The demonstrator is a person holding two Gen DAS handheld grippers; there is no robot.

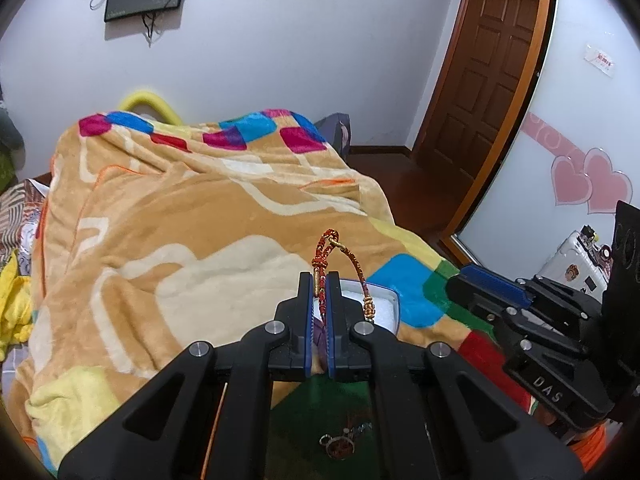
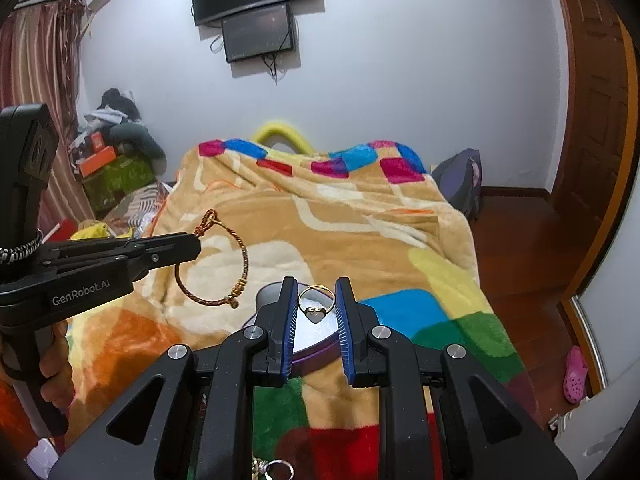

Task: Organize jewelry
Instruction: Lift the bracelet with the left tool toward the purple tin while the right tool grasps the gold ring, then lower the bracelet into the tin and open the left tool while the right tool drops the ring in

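- Red-and-gold braided cord bracelet [image 1: 340, 264] pinched in left gripper [image 1: 319, 280], hanging above the blanket [image 1: 180, 220].
- Right gripper [image 2: 316, 304] clamps gold heart ring [image 2: 316, 304] over round purple-sided tin [image 2: 316, 344].

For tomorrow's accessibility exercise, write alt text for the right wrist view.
The right gripper grips a gold ring above a round tin on a colourful blanket. At left, the left gripper holds a braided bracelet in the air.
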